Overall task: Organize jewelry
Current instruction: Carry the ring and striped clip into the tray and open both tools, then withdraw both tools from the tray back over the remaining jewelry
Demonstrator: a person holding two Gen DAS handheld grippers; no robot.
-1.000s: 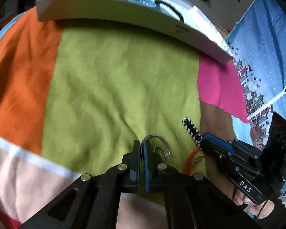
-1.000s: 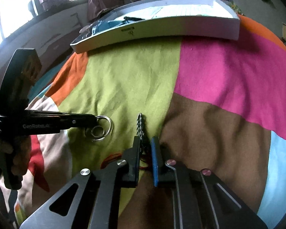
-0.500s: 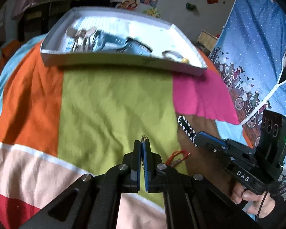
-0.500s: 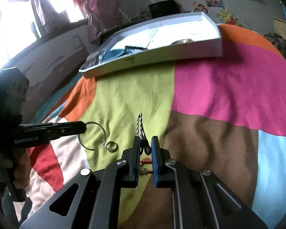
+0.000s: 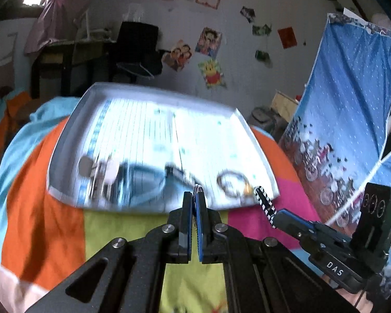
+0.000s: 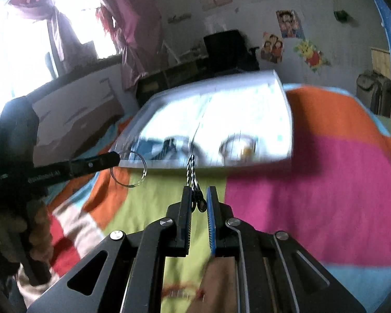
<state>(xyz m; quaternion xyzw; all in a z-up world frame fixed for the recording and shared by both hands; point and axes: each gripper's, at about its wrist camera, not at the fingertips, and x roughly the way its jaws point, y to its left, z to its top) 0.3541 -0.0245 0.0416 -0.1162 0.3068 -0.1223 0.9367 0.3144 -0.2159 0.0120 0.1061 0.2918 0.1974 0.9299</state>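
Observation:
My left gripper (image 5: 194, 198) is shut on a thin silver bangle (image 6: 129, 169), which hangs from its tips in the right wrist view; only its edge (image 5: 198, 189) shows in the left wrist view. My right gripper (image 6: 198, 194) is shut on a black-and-white striped hair clip (image 6: 190, 168), also seen sticking up from it in the left wrist view (image 5: 266, 203). Both are held in the air in front of the white tray (image 5: 65, 195), which holds several jewelry pieces, among them a ring-shaped bangle (image 5: 232, 182). The tray is blurred in both views (image 6: 286, 120).
The tray lies on a bed with a patchwork blanket (image 5: 39, 221) of orange, green, pink and blue. An orange-red bracelet (image 6: 179, 290) lies on the blanket under my right gripper. A blue curtain (image 5: 352, 130) hangs at the right. A desk and chair (image 5: 138, 49) stand behind.
Both grippers have lifted off the blanket with the bangle and the hair clip and moved up and forward toward the tray. The small ring and the orange bracelet stayed on the blanket.

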